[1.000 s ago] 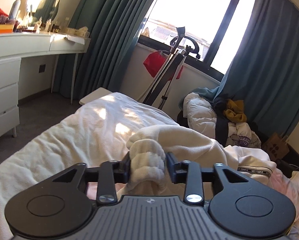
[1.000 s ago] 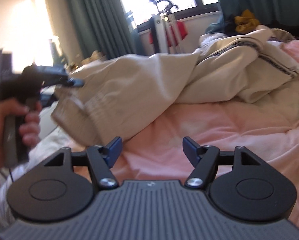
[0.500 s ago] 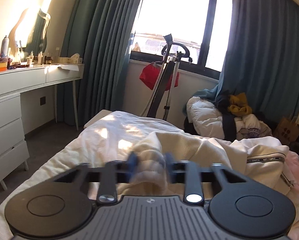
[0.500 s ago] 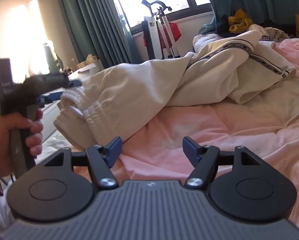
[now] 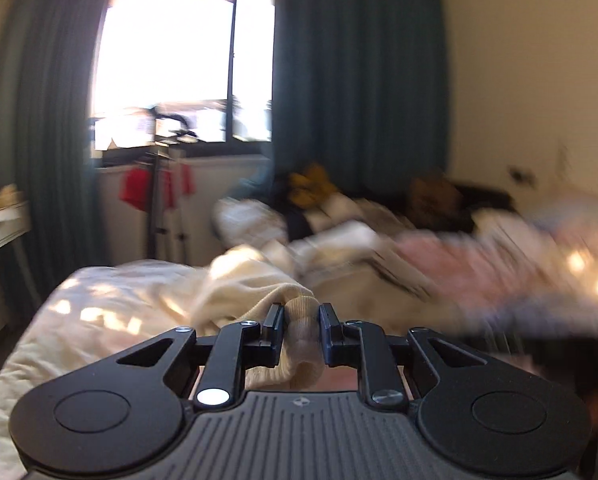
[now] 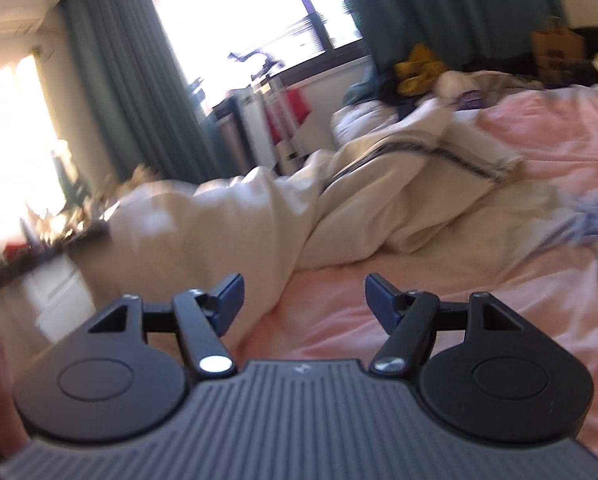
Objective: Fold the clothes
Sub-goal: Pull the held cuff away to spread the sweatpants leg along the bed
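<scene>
A cream sweatshirt (image 6: 235, 224) with a dark striped trim lies bunched across the pink bed cover (image 6: 439, 292). My left gripper (image 5: 301, 316) is shut on its ribbed cuff or hem (image 5: 299, 344) and holds it lifted; the rest of the garment (image 5: 251, 280) trails away over the bed. My right gripper (image 6: 303, 296) is open and empty, low over the pink cover, just right of the lifted cloth. Both views are blurred by motion.
A white duvet (image 5: 99, 312) covers the bed's left side. A clothes pile with a yellow item (image 6: 419, 68) lies by the teal curtains (image 5: 359, 92). A rack with red cloth (image 5: 155, 188) stands under the window. A white dresser (image 6: 55, 292) is at the left.
My left gripper has swung right and up with the cuff held, pulling the sweatshirt along. My right gripper stayed open and tilted, shifting a little right over the pink cover.
</scene>
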Demonstrator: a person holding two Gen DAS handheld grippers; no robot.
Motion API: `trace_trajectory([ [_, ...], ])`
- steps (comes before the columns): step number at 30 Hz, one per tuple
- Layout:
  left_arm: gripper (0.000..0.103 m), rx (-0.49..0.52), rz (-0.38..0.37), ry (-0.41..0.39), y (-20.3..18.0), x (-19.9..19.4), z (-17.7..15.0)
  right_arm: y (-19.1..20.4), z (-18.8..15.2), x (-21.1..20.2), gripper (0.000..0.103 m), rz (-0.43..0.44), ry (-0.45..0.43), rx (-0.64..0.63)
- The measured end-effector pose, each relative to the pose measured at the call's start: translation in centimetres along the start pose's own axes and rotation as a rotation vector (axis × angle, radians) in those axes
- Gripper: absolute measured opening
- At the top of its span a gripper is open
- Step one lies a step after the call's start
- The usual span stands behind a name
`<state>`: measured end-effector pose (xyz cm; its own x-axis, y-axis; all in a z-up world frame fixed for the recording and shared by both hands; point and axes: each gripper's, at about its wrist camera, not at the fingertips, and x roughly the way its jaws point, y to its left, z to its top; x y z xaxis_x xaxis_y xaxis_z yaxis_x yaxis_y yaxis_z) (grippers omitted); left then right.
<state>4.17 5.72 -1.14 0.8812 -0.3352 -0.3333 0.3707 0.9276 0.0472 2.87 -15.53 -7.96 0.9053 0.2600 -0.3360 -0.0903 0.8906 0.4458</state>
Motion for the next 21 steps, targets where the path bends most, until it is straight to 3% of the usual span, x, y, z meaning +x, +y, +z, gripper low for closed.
trace_trajectory([
  [2,0.02,0.055,-0.05,0.05,-2.3,0.4,-1.5,-1.3,0.8,-1.0,0.07,-0.007,-0.016,0.052],
  [8,0.026,0.089,-0.128,0.145,-4.7,1.1,-3.5,-2.8,1.5,-1.2,0.071,0.152,0.052,0.144],
  [10,0.032,0.1,-0.148,0.173,-4.7,0.5,-3.7,-2.3,1.2,-0.8,0.071,0.192,0.084,0.141],
  [11,0.044,0.11,-0.148,0.178,-4.6,0.1,-3.8,-2.0,1.0,-0.6,0.071,0.208,0.099,0.14],
  [13,0.047,0.129,-0.147,0.19,-4.3,-0.9,-3.9,-1.5,0.7,-0.2,0.071,0.227,0.127,0.136],
  [21,0.052,0.266,0.016,0.177,-3.8,-1.0,-4.0,-3.1,-0.7,0.5,0.071,0.051,0.184,0.191],
])
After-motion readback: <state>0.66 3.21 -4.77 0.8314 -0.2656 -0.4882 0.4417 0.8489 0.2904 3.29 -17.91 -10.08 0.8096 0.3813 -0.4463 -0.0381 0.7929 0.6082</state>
